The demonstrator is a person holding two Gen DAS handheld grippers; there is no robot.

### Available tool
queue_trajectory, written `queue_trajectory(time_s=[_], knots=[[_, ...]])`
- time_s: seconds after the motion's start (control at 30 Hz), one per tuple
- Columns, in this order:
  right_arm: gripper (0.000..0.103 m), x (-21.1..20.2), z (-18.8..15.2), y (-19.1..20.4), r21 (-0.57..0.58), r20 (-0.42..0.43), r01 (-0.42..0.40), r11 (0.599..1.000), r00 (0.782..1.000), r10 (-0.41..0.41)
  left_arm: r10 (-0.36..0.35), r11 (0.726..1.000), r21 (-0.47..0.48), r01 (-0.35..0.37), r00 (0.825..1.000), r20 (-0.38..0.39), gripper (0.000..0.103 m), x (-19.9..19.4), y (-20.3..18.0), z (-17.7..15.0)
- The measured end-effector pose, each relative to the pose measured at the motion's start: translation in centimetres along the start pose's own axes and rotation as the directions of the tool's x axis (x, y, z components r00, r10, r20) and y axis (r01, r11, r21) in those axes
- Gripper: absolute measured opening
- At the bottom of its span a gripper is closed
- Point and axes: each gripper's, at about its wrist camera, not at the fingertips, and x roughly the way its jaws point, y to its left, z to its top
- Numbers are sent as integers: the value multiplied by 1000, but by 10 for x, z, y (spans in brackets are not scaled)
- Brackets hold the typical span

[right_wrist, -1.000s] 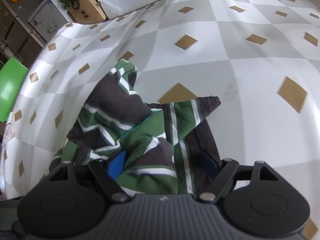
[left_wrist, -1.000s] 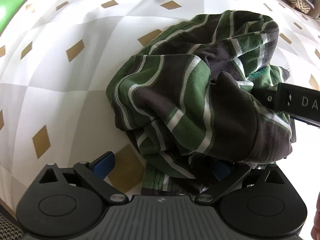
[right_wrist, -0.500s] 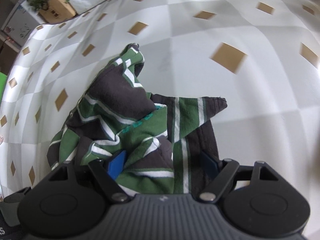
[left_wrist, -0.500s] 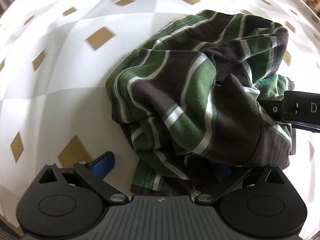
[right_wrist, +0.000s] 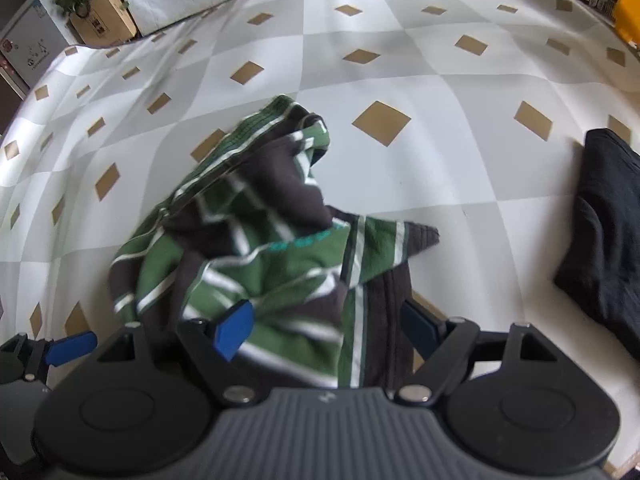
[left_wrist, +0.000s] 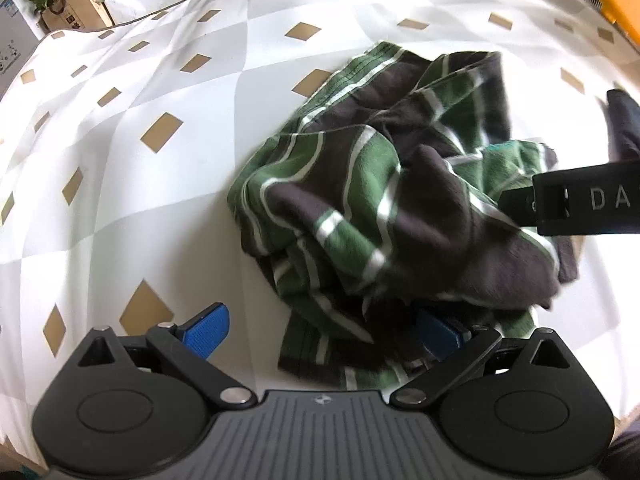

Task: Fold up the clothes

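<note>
Jaws on both tools stand apart, clamped on nothing. Left gripper [left_wrist: 320,330] has the crumpled green, grey and white striped cotton garment [left_wrist: 384,200] over its right pad, heap lying ahead-right on the diamond-patterned tablecloth [left_wrist: 120,160]. Right gripper [right_wrist: 326,326] straddles the near edge, so is judged nearer.

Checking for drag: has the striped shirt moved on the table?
Yes. The striped shirt slid right: its hem touched the tan diamond earlier, bare tablecloth now separates them.
</note>
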Motion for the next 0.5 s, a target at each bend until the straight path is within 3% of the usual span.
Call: queue_trajectory(time_s=[0.33,0.5], knots=[[80,-31,-43,2,4,72,36,999,997,-36,-7,999,-51,8,1000,20,100,-24,5,-39],[80,-36,-62,3,15,75,8,1000,997,-9,-14,997,-70,15,1000,17,100,-31,5,-55]])
